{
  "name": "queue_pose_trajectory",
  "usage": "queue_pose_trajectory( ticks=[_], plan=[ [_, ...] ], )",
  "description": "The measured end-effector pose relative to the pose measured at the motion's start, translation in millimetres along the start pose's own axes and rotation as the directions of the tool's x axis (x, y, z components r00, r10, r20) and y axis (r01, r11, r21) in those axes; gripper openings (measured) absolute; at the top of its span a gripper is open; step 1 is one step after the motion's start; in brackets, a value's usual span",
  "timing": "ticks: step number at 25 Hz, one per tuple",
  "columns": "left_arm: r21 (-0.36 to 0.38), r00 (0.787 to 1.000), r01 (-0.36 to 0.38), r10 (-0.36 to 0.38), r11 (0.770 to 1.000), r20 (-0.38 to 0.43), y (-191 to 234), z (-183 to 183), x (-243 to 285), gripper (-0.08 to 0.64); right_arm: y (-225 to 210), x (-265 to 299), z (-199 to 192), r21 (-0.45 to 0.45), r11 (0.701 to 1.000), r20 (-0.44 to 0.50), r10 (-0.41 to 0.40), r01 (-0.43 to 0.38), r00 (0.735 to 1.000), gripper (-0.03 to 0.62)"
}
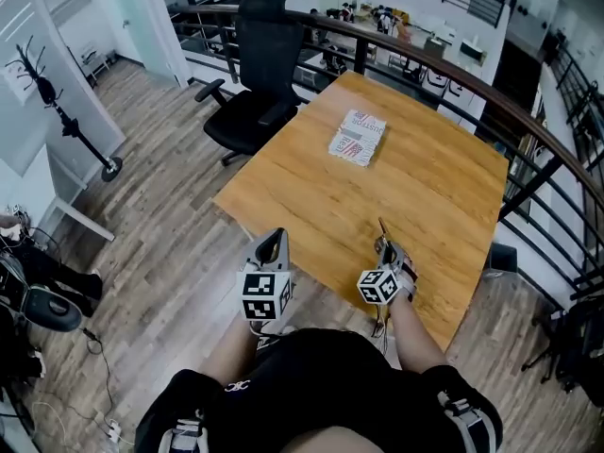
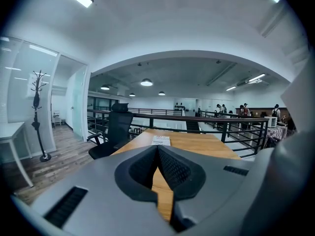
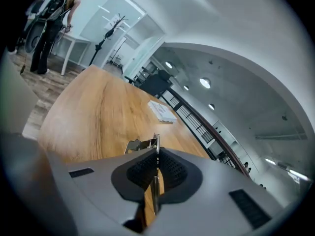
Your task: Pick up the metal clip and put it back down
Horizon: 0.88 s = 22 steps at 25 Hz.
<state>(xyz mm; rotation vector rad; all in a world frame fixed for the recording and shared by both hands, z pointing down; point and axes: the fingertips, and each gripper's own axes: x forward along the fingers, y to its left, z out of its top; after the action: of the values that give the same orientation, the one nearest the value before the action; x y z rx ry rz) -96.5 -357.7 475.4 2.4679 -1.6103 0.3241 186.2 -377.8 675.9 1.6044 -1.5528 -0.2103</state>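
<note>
Metal clip [image 3: 147, 142] sits pinched between the jaws of the right gripper [image 3: 155, 154], over the wooden desk [image 1: 425, 206] close to its near edge. Only the right gripper view shows its thin plate clearly. The left gripper [image 2: 158, 149], at the near-left edge, has its jaws closed together on nothing. A stack of leaflets [image 1: 358, 137] lies toward the far corner. A black chair [image 1: 255, 74] stands beyond the far-left edge.

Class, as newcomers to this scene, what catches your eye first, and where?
The big wooden table fills the middle, with a white packet lying toward its far side. At its near edge, the right gripper is shut on a metal clip. A black office chair stands at its far left side.
</note>
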Motion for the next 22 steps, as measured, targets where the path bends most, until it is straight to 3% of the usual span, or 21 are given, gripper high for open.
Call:
queue_pose_trajectory(
  ticks=[9, 14, 16, 17, 22],
  plan=[
    [-0.015, 0.998, -0.059, 0.059, 0.998, -0.009, 15, -8, -20, 0.012, 42, 12, -25, -0.091, 0.992, -0.082, 0.077, -0.084, 0.994, 0.021],
    [-0.023, 0.997, -0.070, 0.070, 0.997, -0.019, 18, -16, -26, 0.012, 58, 13, -31, -0.092, 0.988, -0.088, 0.117, -0.125, 0.989, 0.027],
    [-0.024, 0.997, -0.073, 0.072, 0.997, -0.022, 18, -19, -25, 0.012, 70, 16, -35, -0.085, 0.978, -0.111, 0.181, -0.191, 0.977, 0.072],
    [-0.024, 0.997, -0.071, 0.071, 0.997, -0.023, 18, -19, -25, 0.012, 74, 17, -37, -0.075, 0.973, -0.124, 0.209, -0.219, 0.970, 0.138],
    [-0.014, 0.999, -0.039, 0.039, 0.999, -0.018, 7, -15, -16, 0.012, 75, 8, -28, 0.073, 0.955, -0.094, 0.293, -0.287, 0.951, 0.198]
  ],
)
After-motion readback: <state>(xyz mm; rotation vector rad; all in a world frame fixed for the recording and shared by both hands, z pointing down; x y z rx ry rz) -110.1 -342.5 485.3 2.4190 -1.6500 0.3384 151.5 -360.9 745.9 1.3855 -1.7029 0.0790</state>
